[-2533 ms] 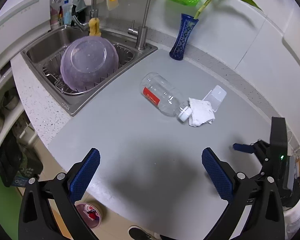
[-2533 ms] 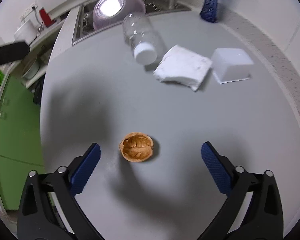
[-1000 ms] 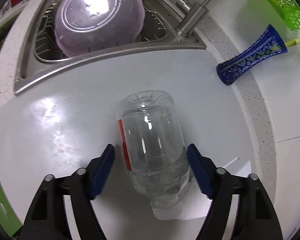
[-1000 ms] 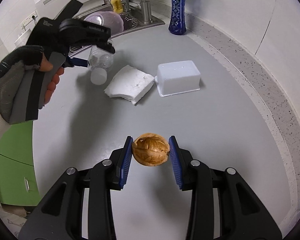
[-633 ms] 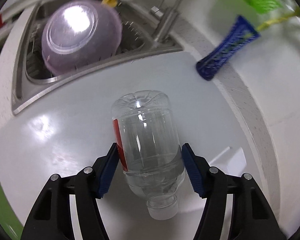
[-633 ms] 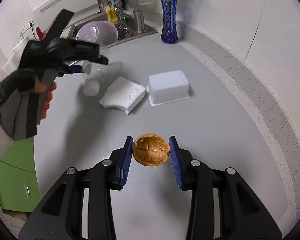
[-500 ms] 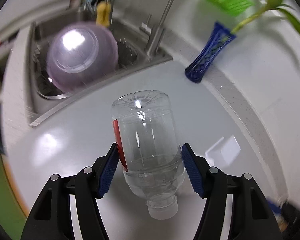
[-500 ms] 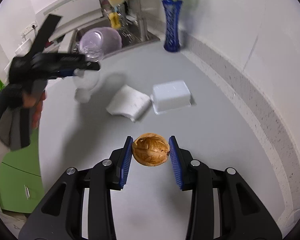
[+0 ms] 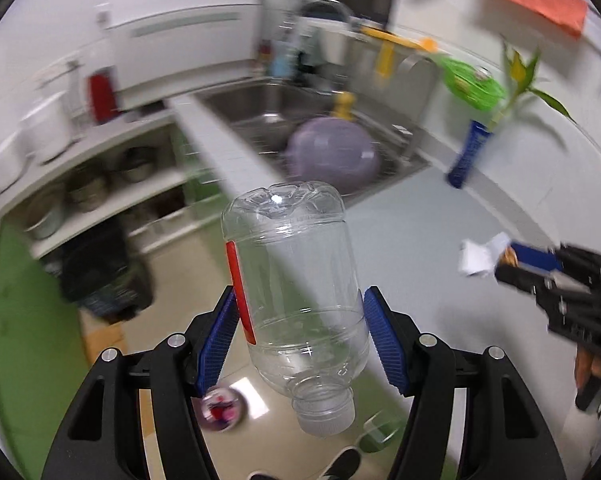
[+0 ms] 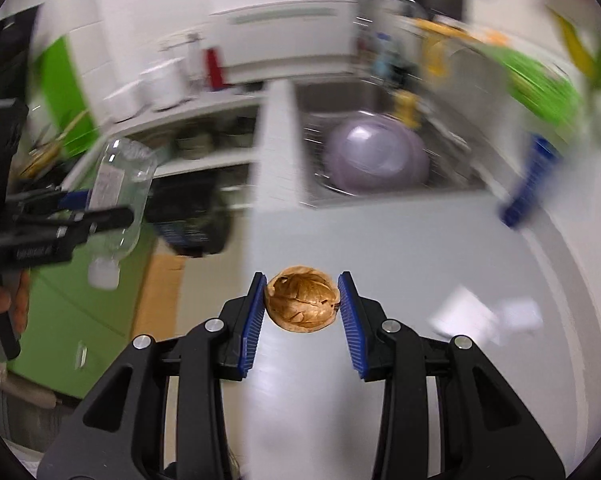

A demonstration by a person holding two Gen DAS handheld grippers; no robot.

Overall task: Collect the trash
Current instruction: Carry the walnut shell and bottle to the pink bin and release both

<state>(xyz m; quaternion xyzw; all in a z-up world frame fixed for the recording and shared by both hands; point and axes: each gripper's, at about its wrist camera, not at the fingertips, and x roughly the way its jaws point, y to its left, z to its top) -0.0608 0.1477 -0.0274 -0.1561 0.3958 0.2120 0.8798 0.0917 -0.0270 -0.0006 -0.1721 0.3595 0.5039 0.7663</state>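
Note:
My left gripper (image 9: 300,320) is shut on a clear plastic bottle (image 9: 296,280) with a red label; the bottle hangs cap-down, off the counter's edge and over the floor. The right wrist view shows the same bottle (image 10: 120,196) held at the far left. My right gripper (image 10: 302,302) is shut on a brown walnut shell (image 10: 301,305), lifted above the grey counter (image 10: 400,264). In the left wrist view the right gripper (image 9: 540,268) shows at the right edge. A crumpled white tissue (image 9: 474,258) and a white plastic tub (image 10: 516,318) lie on the counter.
A steel sink (image 9: 268,108) holds an upturned purple bowl (image 9: 332,156). A blue vase (image 9: 466,156) with a plant stands by the wall. Left of the counter are shelves with pots (image 9: 80,192) and a dark bag (image 9: 104,272). A small round container (image 9: 220,410) sits on the floor.
Both grippers have risen and swung left, away from the counter, each still holding its object. The bottle now hangs over the floor instead of the counter. The views are motion-blurred.

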